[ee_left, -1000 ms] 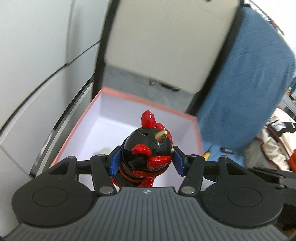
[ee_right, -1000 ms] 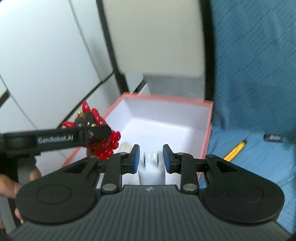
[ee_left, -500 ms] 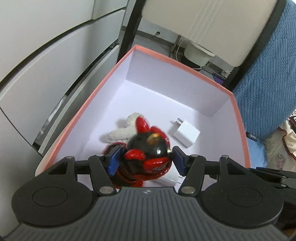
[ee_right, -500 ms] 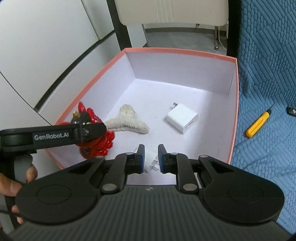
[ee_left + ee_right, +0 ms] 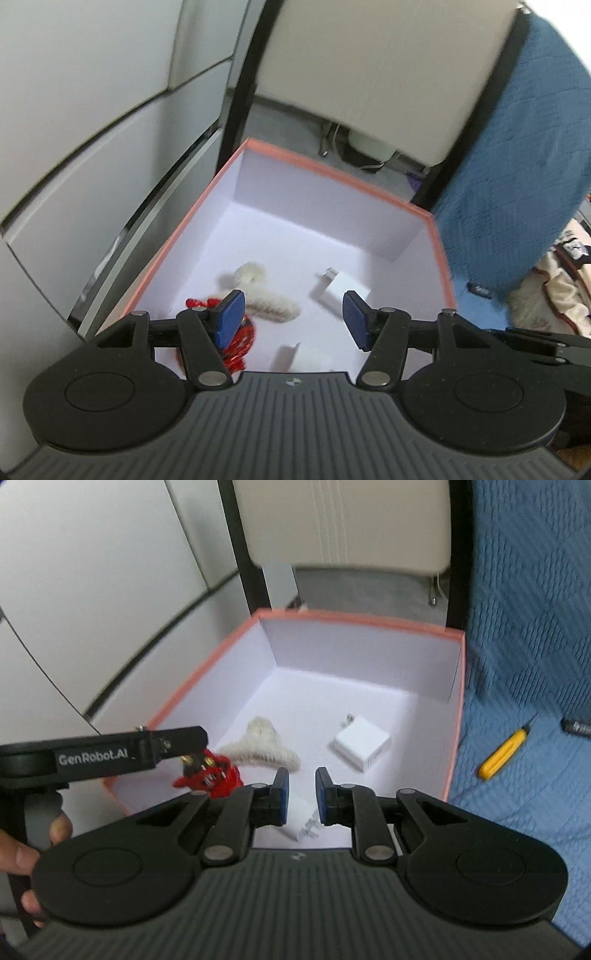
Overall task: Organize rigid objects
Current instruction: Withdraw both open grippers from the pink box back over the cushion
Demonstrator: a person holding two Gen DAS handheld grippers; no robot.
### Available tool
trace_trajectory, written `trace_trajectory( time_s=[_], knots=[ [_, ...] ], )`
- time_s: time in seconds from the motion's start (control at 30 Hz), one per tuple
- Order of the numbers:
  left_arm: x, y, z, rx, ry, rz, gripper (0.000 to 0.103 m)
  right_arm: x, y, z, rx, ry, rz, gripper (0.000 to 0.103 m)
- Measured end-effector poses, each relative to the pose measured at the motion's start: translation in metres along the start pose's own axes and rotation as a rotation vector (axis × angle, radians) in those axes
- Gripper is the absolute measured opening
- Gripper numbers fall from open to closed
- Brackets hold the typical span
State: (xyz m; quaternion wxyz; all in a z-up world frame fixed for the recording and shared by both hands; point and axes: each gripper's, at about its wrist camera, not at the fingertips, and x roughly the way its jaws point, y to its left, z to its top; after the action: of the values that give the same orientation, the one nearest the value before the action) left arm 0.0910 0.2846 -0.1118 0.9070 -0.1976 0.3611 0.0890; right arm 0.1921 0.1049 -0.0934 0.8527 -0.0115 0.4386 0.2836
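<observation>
We see our left hand-held gripper (image 5: 292, 314) wide and empty, the right hand-held gripper (image 5: 300, 791) apparently narrow around nothing, four items boxed (image 5: 458, 686), a yellow screwdriver (image 5: 503, 754) left at three o'clock.

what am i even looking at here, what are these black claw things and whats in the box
These are not robot arms. A person holds a hand-held two-finger gripper in each hand, and each gripper carries a wide-angle camera looking forward along its fingers. So one picture is from the left gripper and the other from the right gripper. In the right view you can also see the person's hand around the left tool's handle.

Both point down into an open box with a pink rim. Inside lie a red toy figure, a fluffy white thing and a white charger. A second charger shows just below the right gripper's tips.

The left gripper is open and empty. The right one is nearly closed; its pads do not seem to pinch anything. A yellow screwdriver lies on the blue cloth beside the box.
</observation>
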Motion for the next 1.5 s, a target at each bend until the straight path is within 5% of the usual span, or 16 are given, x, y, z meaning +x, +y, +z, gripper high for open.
trace_trajectory(
  time_s=[0.3,0.63,1.5],
  knots=[
    [-0.044,-0.05,0.0,0.051,-0.1,-0.056,0.064,-0.063,-0.019,0.001,0.009,-0.118,-0.033,0.019],
    [-0.054,-0.105,-0.021,0.109,-0.117,-0.134,0.064,-0.108,-0.049,-0.018,0.03,-0.192,-0.095,0.019],
    [-0.022,-0.209,-0.096,0.23,-0.056,-0.238,0.064,-0.144,-0.142,-0.096,0.139,-0.192,-0.246,0.019]
  ],
)
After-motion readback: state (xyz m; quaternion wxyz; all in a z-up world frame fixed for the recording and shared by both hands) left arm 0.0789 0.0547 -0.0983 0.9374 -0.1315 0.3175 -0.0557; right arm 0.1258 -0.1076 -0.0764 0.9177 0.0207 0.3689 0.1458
